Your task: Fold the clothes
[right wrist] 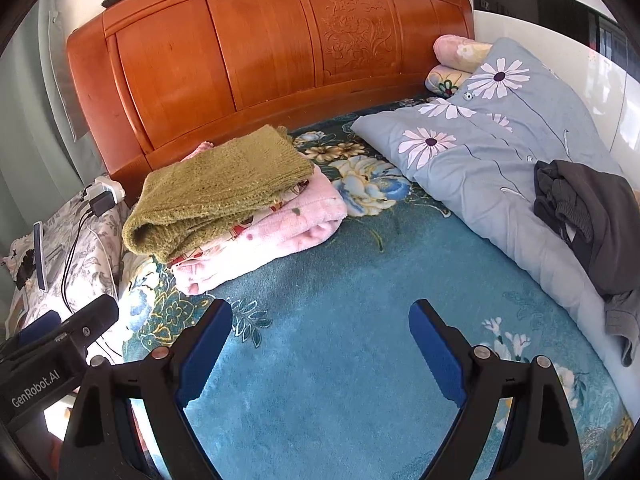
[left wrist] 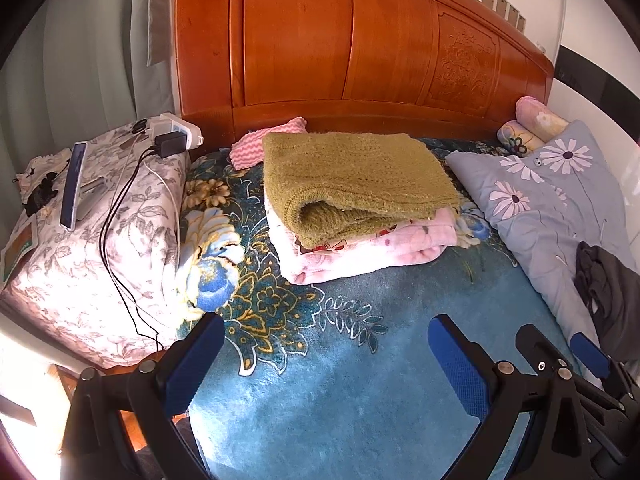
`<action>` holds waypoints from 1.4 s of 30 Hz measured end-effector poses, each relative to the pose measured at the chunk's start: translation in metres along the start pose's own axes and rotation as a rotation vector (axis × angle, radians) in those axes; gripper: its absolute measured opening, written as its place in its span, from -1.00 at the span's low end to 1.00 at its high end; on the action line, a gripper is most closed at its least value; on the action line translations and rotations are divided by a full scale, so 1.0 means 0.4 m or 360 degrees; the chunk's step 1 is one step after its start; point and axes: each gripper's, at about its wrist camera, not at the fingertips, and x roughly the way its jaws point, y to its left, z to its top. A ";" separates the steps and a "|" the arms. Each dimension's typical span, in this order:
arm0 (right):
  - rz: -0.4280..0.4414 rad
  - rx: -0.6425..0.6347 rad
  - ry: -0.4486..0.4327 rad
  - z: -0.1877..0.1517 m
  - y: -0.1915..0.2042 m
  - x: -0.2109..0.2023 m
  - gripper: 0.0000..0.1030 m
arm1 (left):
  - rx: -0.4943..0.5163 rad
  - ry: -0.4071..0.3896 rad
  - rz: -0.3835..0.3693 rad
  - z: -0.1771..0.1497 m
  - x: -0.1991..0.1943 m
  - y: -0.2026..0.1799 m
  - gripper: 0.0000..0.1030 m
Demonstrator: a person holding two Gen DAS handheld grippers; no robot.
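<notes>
A folded olive knit sweater (left wrist: 352, 176) lies on a folded pink garment (left wrist: 360, 248) near the headboard; both show in the right wrist view, the sweater (right wrist: 224, 184) over the pink garment (right wrist: 272, 240). A crumpled dark grey garment (right wrist: 588, 216) lies on the grey daisy quilt at the right; it also shows in the left wrist view (left wrist: 608, 284). My left gripper (left wrist: 326, 340) is open and empty over the blue blanket. My right gripper (right wrist: 320, 324) is open and empty over the blanket, and it shows at the lower right of the left wrist view (left wrist: 560, 344).
The blue floral blanket (right wrist: 360, 380) covers the bed. A wooden headboard (left wrist: 340, 40) stands behind. A grey daisy quilt (right wrist: 480, 152) lies at the right. A floral pillow (left wrist: 100, 240) at the left carries a phone (left wrist: 74, 184), chargers and cables.
</notes>
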 end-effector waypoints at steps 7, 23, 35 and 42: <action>-0.0066 -0.0008 0.0045 -0.001 0.000 0.015 0.76 | 0.0111 0.0003 -0.0025 -0.009 0.008 -0.024 1.00; -0.0086 -0.0059 0.0109 0.000 0.032 0.039 0.76 | -0.0023 0.0079 -0.0020 -0.011 0.043 0.023 1.00; -0.0087 -0.0036 0.0151 -0.008 0.027 0.052 0.76 | -0.0024 0.0110 0.0004 -0.017 0.054 0.019 1.00; -0.0112 -0.0040 0.0152 -0.019 0.014 0.057 0.76 | 0.0027 0.0127 0.0010 -0.025 0.063 0.001 1.00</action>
